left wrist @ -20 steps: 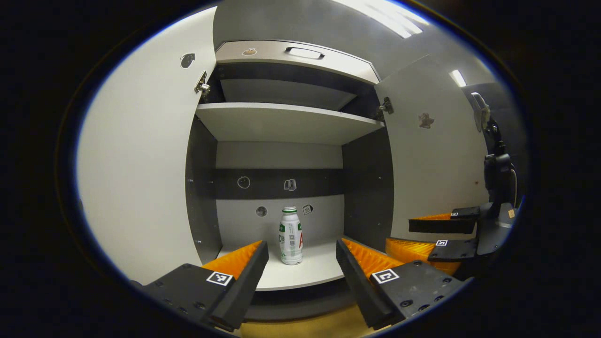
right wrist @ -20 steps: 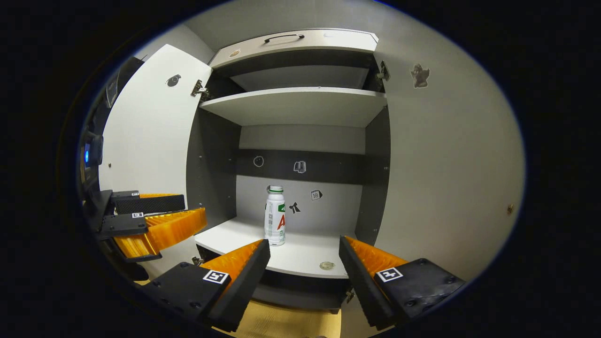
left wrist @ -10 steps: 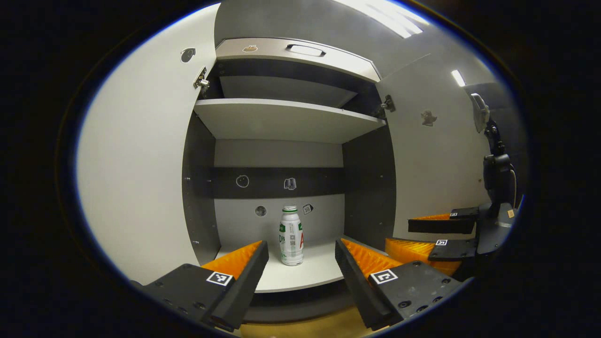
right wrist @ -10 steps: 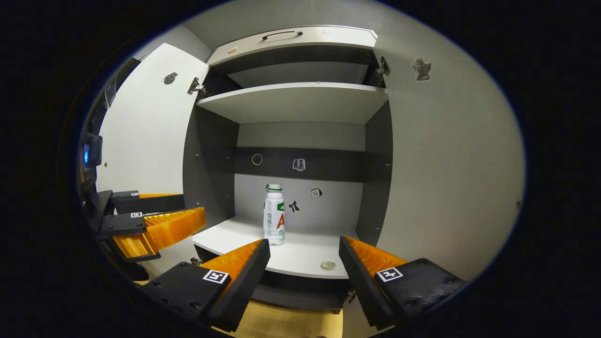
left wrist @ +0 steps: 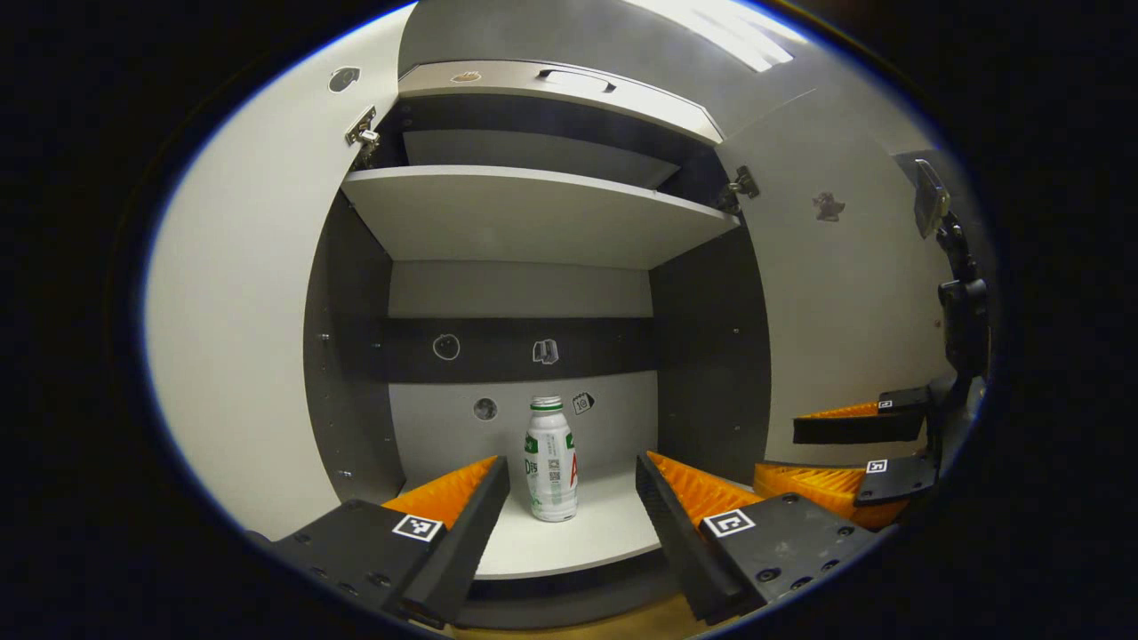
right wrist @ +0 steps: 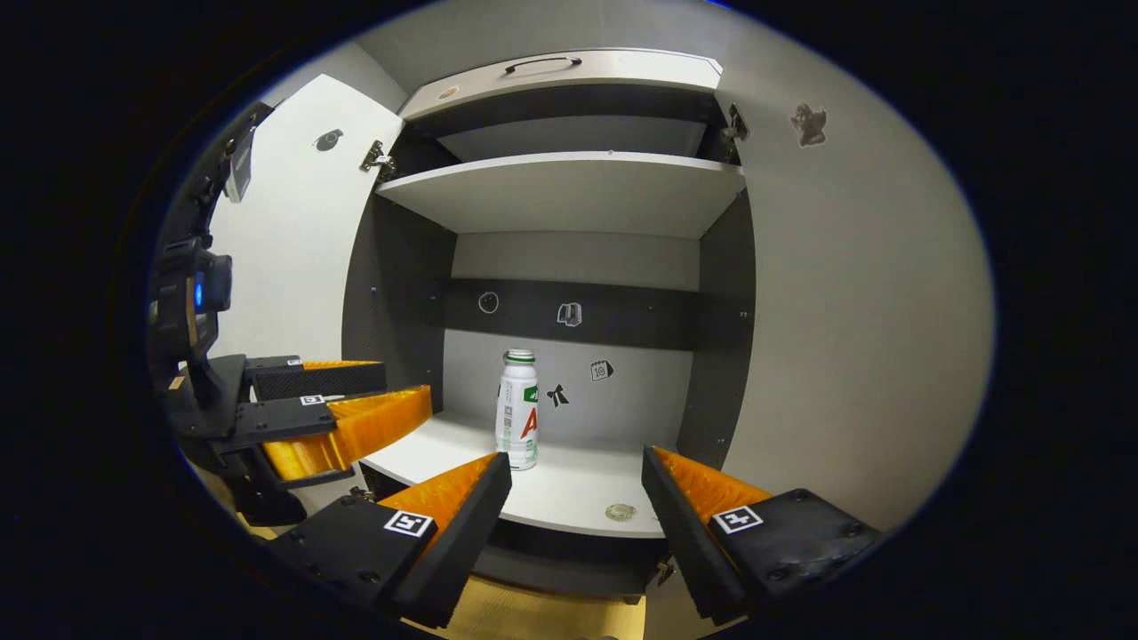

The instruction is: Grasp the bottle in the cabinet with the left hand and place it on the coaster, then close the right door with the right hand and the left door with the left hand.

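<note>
The left gripper [left wrist: 569,498] pointed level into the cabinet [left wrist: 533,213], fingers spread, framing the upright bottle [left wrist: 550,459] farther in. The right gripper [right wrist: 573,502] hung alongside, fingers likewise apart, grasping nothing. Both doors stood wide, with bare shelf [right wrist: 569,484] around the bottle.

Home-style booth: white cabinet [left wrist: 533,222], shelves, sticker-marked doors [left wrist: 249,311].

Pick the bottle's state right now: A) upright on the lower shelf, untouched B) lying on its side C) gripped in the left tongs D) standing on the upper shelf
A: the bottle stands upright on the lower shelf, and the left tongs are open short of it, touching nothing.
</note>
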`<state>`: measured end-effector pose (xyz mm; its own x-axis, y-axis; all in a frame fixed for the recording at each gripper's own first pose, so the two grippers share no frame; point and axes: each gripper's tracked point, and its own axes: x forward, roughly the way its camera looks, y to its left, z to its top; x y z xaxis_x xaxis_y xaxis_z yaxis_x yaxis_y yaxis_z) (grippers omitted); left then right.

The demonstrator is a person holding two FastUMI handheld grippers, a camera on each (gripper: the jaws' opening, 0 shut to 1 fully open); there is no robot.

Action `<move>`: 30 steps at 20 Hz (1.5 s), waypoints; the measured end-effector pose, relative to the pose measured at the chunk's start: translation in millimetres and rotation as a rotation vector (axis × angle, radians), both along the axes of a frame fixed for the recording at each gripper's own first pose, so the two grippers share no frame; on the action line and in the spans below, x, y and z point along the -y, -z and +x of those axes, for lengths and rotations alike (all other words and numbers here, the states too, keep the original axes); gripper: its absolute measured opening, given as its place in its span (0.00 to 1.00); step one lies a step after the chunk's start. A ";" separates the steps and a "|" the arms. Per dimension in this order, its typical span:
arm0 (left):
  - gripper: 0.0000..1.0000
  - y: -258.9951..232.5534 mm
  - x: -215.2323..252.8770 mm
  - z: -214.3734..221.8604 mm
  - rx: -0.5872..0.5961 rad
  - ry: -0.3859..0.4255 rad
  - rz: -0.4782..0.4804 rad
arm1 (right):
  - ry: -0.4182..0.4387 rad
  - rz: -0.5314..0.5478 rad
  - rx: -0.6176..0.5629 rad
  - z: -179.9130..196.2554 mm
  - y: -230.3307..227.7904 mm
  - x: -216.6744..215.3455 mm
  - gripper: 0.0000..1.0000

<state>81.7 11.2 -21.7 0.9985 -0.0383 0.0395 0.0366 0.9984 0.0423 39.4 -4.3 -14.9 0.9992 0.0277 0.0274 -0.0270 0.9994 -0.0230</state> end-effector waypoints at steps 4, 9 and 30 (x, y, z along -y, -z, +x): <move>0.91 15.0 -3.5 36.5 -0.017 0.017 -0.010 | -0.012 0.007 0.018 12.4 0.1 2.7 0.98; 0.91 37.7 -2.0 79.7 -0.048 0.044 -0.012 | -0.031 -0.011 0.011 31.4 11.4 3.1 0.98; 0.86 72.7 -29.2 175.4 -0.068 0.011 -0.025 | -0.097 0.007 -0.108 85.8 61.7 -1.1 0.98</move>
